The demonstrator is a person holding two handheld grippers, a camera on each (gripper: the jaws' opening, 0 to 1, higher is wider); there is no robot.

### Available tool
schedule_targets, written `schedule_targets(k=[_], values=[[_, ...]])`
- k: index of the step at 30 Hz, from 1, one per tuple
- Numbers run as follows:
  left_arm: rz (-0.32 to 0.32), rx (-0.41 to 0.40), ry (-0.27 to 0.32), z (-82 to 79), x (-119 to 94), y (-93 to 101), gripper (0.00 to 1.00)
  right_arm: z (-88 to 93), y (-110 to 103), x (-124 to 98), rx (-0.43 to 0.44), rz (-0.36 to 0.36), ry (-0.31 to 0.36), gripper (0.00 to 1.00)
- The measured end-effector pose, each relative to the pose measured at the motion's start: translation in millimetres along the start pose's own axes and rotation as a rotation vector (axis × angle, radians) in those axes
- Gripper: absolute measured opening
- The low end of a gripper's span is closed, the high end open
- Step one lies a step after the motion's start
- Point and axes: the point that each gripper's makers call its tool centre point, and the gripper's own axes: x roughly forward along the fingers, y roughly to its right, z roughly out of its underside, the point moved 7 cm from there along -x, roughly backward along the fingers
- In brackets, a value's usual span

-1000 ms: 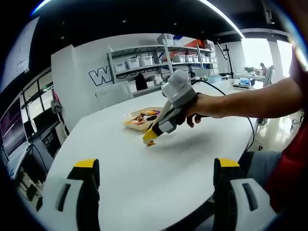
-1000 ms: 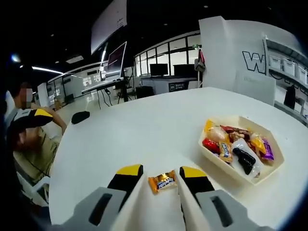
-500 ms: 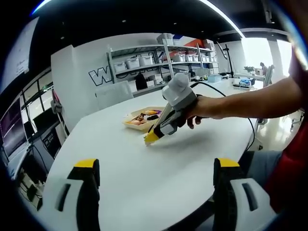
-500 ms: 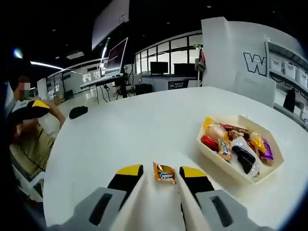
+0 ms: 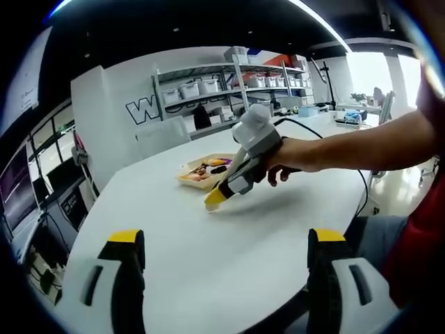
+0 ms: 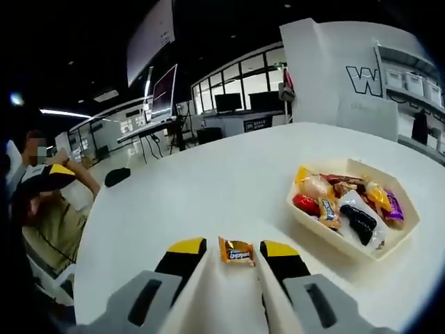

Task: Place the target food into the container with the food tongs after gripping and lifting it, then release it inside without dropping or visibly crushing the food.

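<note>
An orange-wrapped candy [image 6: 236, 252] sits between the yellow tips of my right gripper [image 6: 231, 248], tilted up off the white table [image 6: 208, 188]; the jaws stand close on either side of it. To its right, a cream tray [image 6: 351, 247] holds several wrapped sweets. From the left gripper view, a hand holds the right gripper [image 5: 215, 197] with its tip low over the table [image 5: 208, 264], just in front of the same tray [image 5: 186, 179]. Near the table's front edge my left gripper [image 5: 226, 240] stands wide open, with nothing between its jaws.
A person [image 6: 42, 216] sits at the table's far side, near a dark object [image 6: 115, 176]. Shelves with white bins [image 5: 208, 87] stand behind the table. A black cable [image 5: 348, 156] trails from the right gripper across the table's right side.
The candy lay flat on the table between the right jaws; it now stands tilted between their tips. The right gripper shifted slightly towards the tray. The left gripper held still.
</note>
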Motion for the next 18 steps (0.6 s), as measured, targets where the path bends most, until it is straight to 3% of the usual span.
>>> schedule_targets(k=[12,18], values=[[-0.002,0.001,-0.002,0.3,-2.1,1.3,0.94,0.1,0.8,0.8,-0.004,0.010,-0.001,0.25],[-0.005,0.004,-0.002,0.3,-2.5,0.9,0.94,0.6,3.9,0.6,0.015,0.032,0.003,0.18]])
